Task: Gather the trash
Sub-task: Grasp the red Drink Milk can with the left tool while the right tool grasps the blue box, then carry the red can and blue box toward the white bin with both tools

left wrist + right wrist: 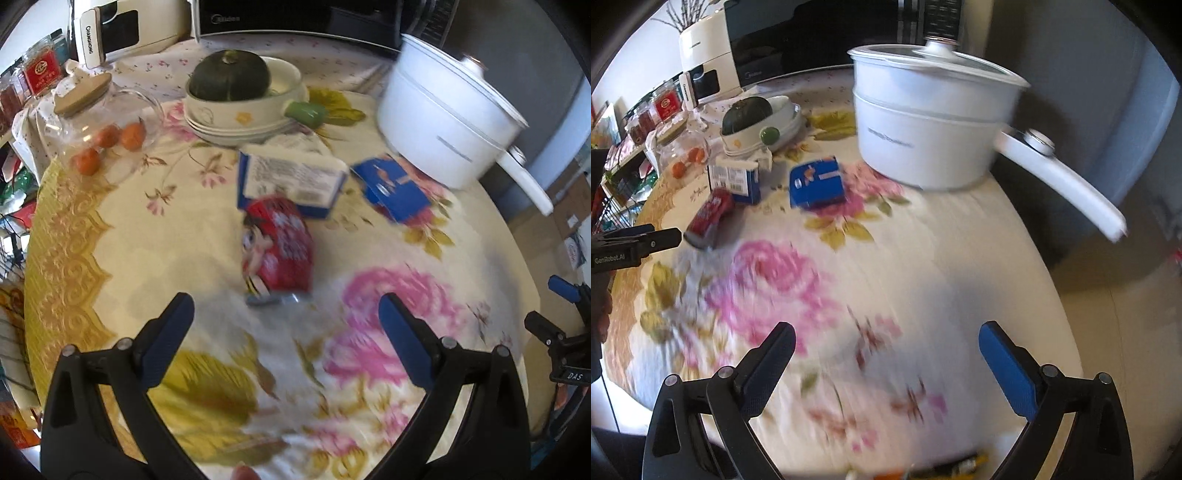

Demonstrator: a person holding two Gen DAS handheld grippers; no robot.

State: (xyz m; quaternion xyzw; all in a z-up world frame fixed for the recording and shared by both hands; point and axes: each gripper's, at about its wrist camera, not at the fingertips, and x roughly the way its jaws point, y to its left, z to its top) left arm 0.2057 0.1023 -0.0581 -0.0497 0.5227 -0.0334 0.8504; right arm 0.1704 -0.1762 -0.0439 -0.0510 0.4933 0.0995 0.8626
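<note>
Both hand-held grippers, left hand-held gripper (pixel 284 310) and right hand-held gripper (pixel 886 338), are hanging spread and empty; advise centring the crumpled red snack packet (pixel 277 247) squarely between the pads before closing.

I cannot read the print on the white-and-blue box (pixel 291 181), it is too blurred. The red can (pixel 277 247) is smeared too. At the bottom edge of the right wrist view, some small coloured things (pixel 945 467) are cut off; I cannot tell what they are.
</note>
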